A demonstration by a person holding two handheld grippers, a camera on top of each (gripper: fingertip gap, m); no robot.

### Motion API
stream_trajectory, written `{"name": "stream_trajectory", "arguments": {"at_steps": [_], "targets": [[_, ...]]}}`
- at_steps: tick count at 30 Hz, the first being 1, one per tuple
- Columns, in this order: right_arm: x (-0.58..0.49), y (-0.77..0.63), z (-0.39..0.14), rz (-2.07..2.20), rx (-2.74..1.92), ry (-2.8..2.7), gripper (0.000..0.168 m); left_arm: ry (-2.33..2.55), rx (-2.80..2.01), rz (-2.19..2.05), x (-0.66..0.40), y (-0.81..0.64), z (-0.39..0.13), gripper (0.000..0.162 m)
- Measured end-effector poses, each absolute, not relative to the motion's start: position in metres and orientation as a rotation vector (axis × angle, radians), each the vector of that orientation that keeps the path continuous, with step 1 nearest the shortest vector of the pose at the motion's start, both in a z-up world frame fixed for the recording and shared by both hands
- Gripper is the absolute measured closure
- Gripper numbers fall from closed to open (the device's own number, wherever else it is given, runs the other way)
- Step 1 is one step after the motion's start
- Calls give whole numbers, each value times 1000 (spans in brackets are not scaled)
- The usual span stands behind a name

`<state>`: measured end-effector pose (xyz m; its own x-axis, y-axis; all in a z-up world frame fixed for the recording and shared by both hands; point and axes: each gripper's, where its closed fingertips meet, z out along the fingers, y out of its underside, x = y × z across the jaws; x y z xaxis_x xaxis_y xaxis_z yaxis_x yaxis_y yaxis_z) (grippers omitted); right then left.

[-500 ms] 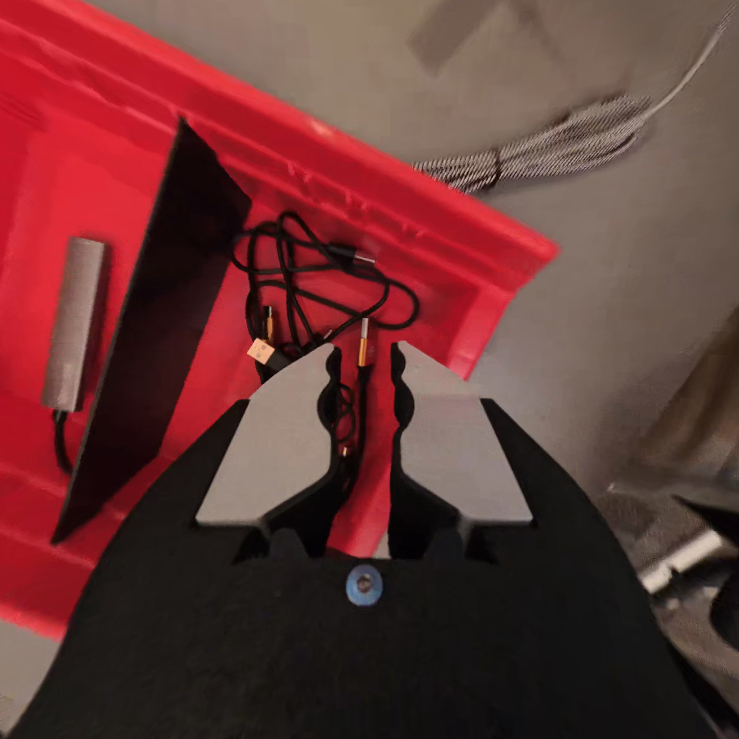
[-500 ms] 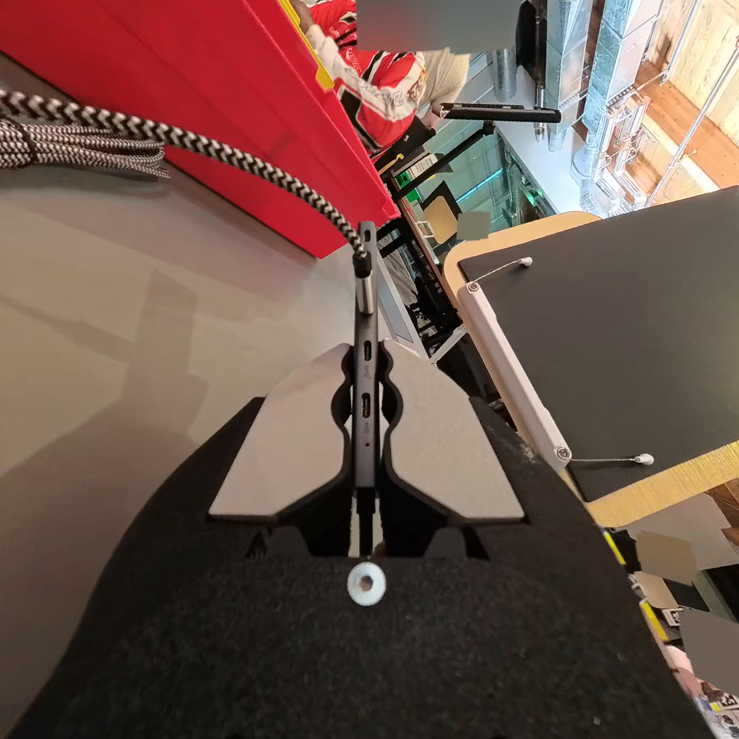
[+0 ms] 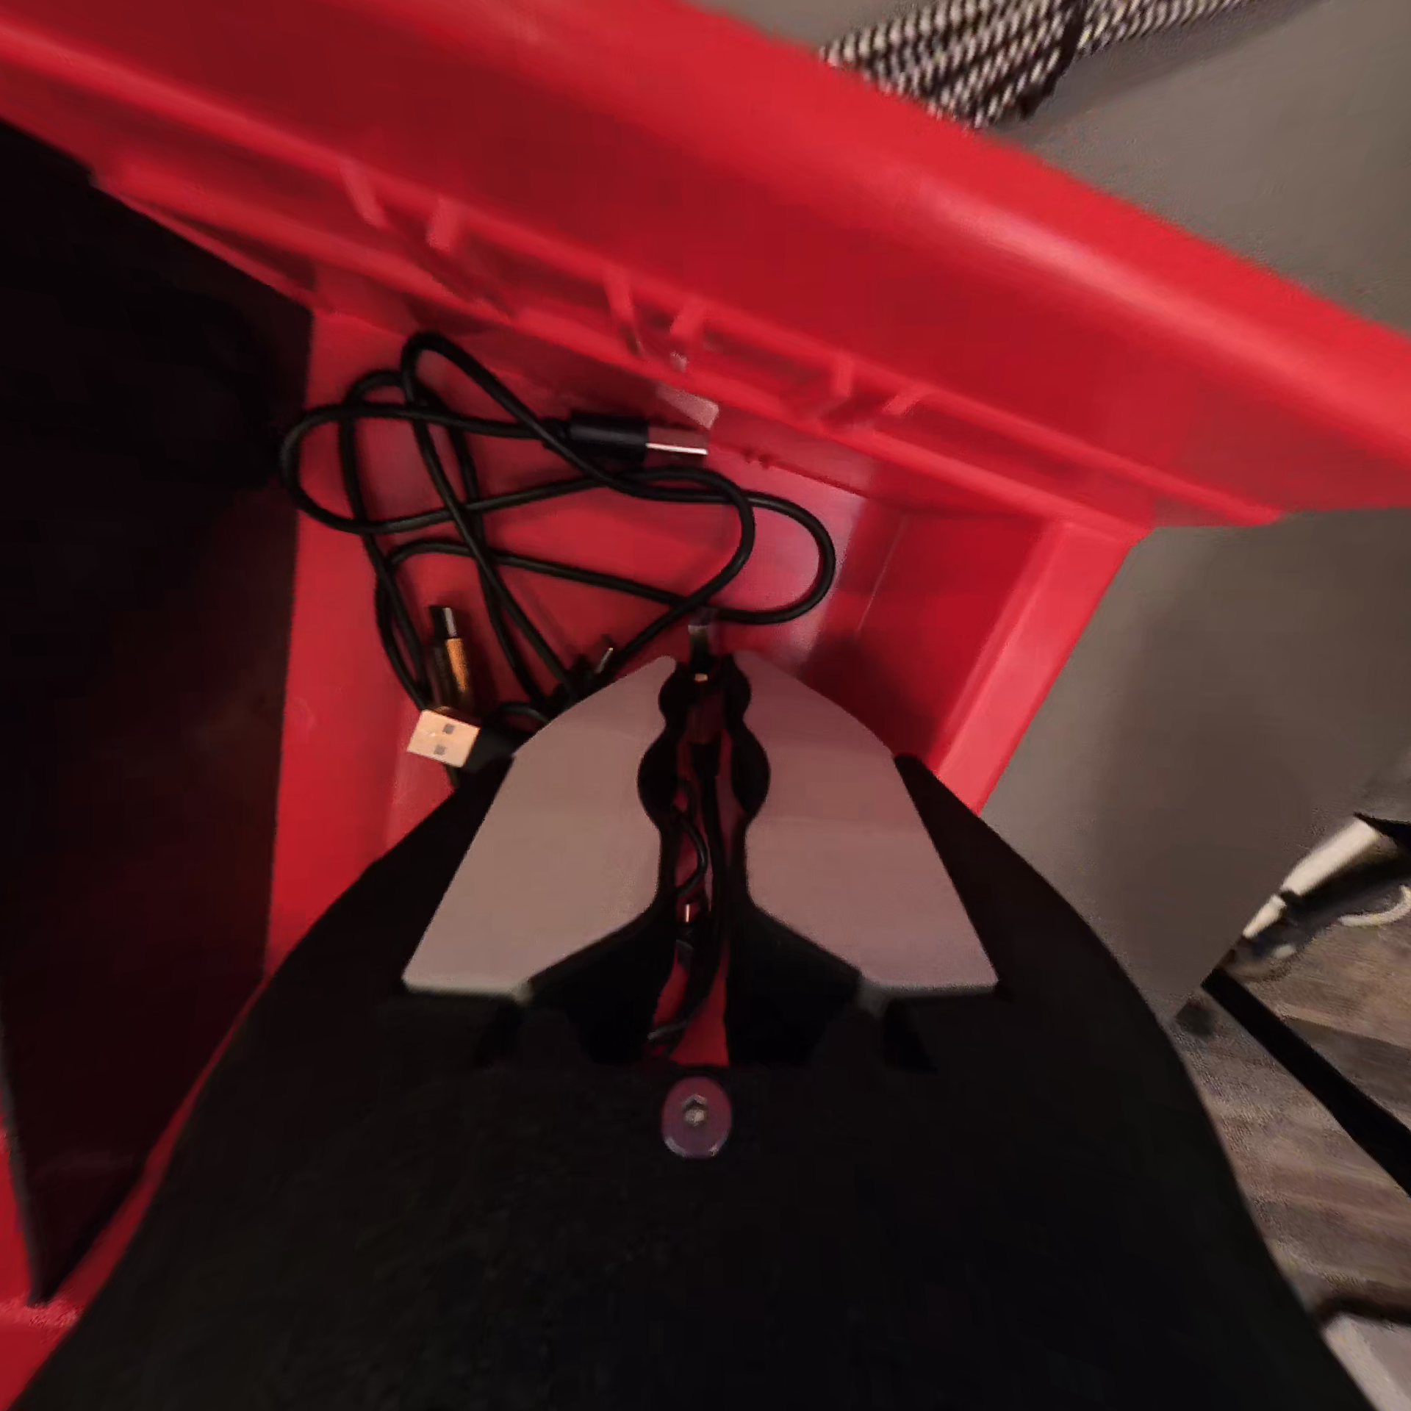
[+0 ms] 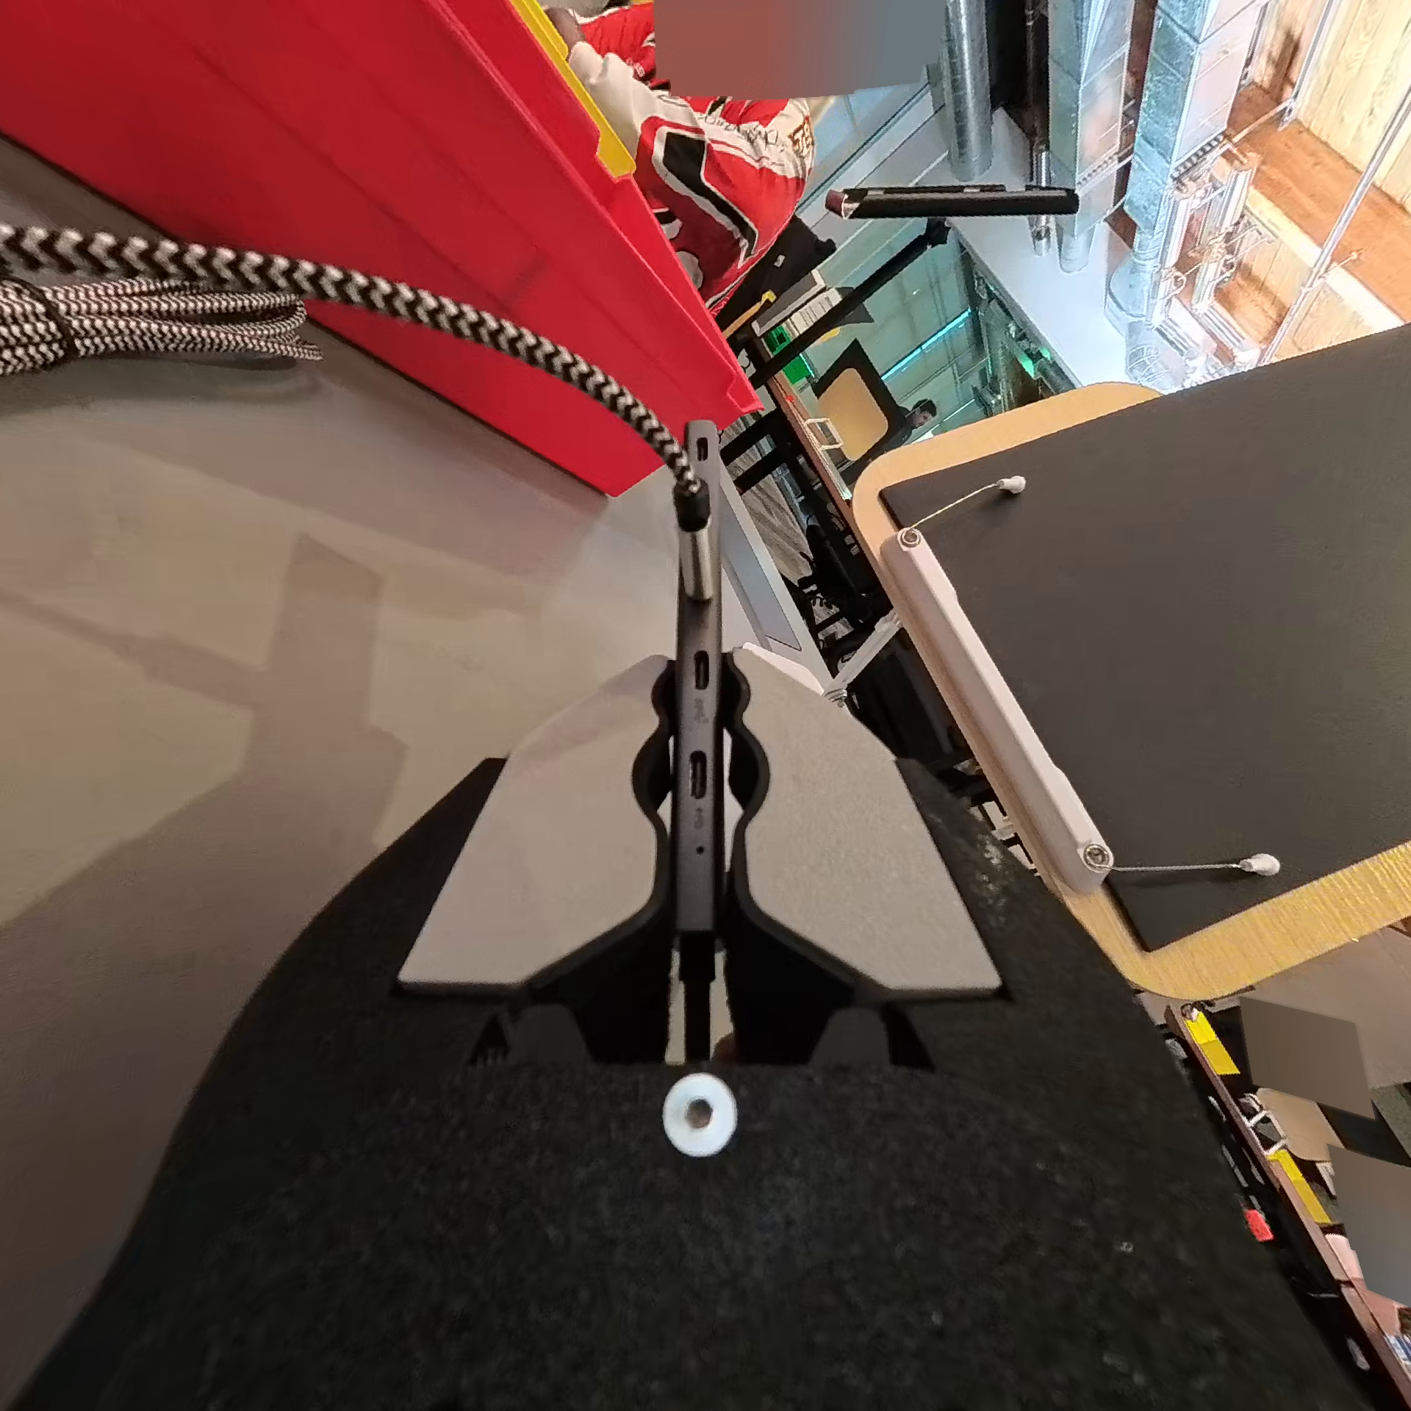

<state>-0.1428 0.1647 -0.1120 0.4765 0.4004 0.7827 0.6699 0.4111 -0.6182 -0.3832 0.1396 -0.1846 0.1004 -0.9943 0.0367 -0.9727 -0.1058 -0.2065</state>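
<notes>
In the left wrist view my left gripper (image 3: 701, 672) is down inside a red bin (image 3: 763, 229), its jaws closed on the gold-tipped plug end of a tangled black cable (image 3: 534, 534). A gold USB plug (image 3: 443, 737) lies just left of the fingers. In the right wrist view my right gripper (image 4: 701, 664) is shut on a slim dark grey hub (image 4: 701, 802), held edge-up above the grey table (image 4: 191, 611). A black-and-white braided cable (image 4: 382, 290) is plugged into the hub's side by a silver plug (image 4: 696, 557).
A black divider panel (image 3: 137, 611) stands in the bin left of the cable. The braided cable's coiled bundle (image 4: 114, 328) lies on the table beside the red bin's outer wall (image 4: 382, 191). A black board with a wooden edge (image 4: 1183, 611) is at right. A person in a red shirt (image 4: 718, 175) is behind. About 25 cm separates my left fingertips from my right.
My left gripper has moved down into the bin and its jaws have closed on the black cable's plug. The right gripper and hub have barely moved.
</notes>
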Motion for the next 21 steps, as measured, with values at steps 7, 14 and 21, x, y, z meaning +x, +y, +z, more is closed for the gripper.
{"name": "stream_trajectory", "arguments": {"at_steps": [7, 14, 21], "targets": [[-143, 164, -111, -228, -1194, -1125, 159, 1603, -1978, -715, -369, 141, -62, 155], [-144, 162, -109, -257, -1169, -1130, 159, 1138, -1662, -816, -394, 165, 118, 155], [-141, 164, -109, -290, -1168, -1128, 159, 1087, -1528, -727, -404, 143, 211, 155]]}}
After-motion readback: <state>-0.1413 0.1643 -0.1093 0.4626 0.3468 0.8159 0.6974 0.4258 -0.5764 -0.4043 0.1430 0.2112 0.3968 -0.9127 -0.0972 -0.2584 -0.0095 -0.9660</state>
